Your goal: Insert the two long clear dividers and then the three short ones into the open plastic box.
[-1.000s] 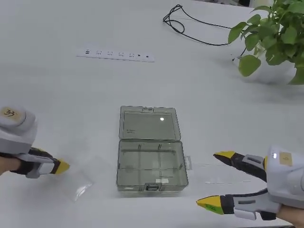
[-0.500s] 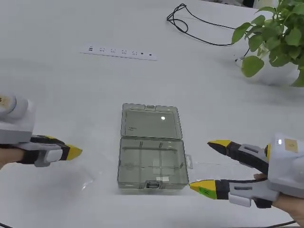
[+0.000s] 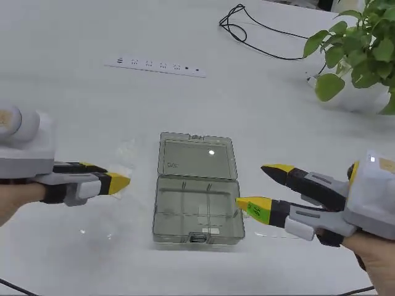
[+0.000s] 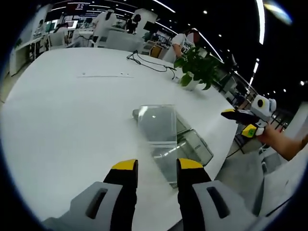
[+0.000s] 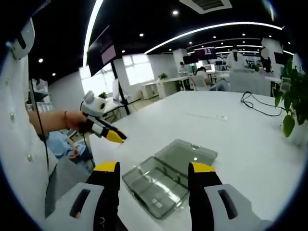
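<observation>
Clear divider (image 4: 156, 127): one transparent panel stands up out of your left gripper (image 4: 156, 166). It is pinched between the two yellow-tipped jaws, which sit close together on it. In the left gripper view the panel rises in front of the open plastic box (image 3: 185, 225), and part of the box shows through it. In the head view this gripper is above the white table (image 3: 74, 111), left of the box. Its tips are near the box's left wall but apart from it, and the divider shows there only as a faint glint beside the tips.

The box sits at the middle of the table, with its lid (image 3: 196, 157) folded flat on the far side. Faint lines cross the box floor, and you cannot tell whether they are ribs or dividers already seated.

Your right gripper (image 3: 265, 188) is to the right of the box, with its jaws spread wide and nothing between them. The nearer tip lies over the box's right rim, though the head view does not settle whether it touches. The farther tip is level with the hinge, just right of it. A faint clear strip (image 3: 274, 234) lies on the table just right of the box, below this gripper.

Farther back are a white power strip (image 3: 157, 66), a black cable (image 3: 247, 31) and a potted plant (image 3: 358, 49).
</observation>
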The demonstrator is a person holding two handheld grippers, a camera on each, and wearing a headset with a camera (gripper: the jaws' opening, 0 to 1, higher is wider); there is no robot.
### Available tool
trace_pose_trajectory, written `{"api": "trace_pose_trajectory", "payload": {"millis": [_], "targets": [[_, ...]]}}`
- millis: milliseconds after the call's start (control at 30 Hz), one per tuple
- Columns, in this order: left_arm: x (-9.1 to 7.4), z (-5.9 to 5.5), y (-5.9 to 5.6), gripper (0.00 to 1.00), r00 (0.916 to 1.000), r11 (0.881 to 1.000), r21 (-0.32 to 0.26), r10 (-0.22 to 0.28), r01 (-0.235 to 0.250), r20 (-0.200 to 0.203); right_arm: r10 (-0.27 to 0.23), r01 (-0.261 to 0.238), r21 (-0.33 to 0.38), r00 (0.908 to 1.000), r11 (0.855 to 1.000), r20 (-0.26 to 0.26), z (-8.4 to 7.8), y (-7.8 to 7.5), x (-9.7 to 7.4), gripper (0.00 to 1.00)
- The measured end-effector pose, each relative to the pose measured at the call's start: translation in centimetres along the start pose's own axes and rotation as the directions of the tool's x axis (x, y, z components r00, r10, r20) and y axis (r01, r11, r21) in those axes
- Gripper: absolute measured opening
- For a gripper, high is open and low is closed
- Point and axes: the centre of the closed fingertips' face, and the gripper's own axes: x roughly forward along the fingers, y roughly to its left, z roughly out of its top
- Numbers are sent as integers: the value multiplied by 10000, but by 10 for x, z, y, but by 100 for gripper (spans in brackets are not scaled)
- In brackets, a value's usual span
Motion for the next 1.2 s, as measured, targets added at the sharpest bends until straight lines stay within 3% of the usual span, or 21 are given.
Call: {"api": "trace_pose_trajectory", "payload": {"millis": [233,400,700,967,1200], "targets": [[4,12,-26,30,9977,9988,43,-487,485,468,-101,96,519,9999,9986,88,12,7,10,51],[8,21,-46,30,9933,9972,-19,-738,743,885,-170,128,906,9988,9958,455,22,16,18,47],[18,25,-75,30,9872,9949,5,-1004,1011,1237,-248,157,1250,9971,9920,719,37,32,32,33],[21,31,-93,30,9816,9921,479,-1218,1159,1471,-440,288,1926,9962,9809,750,35,35,42,26],[22,32,-98,30,9809,9890,828,-1338,1230,1411,-300,145,2304,9975,9730,641,30,40,52,20]]}}
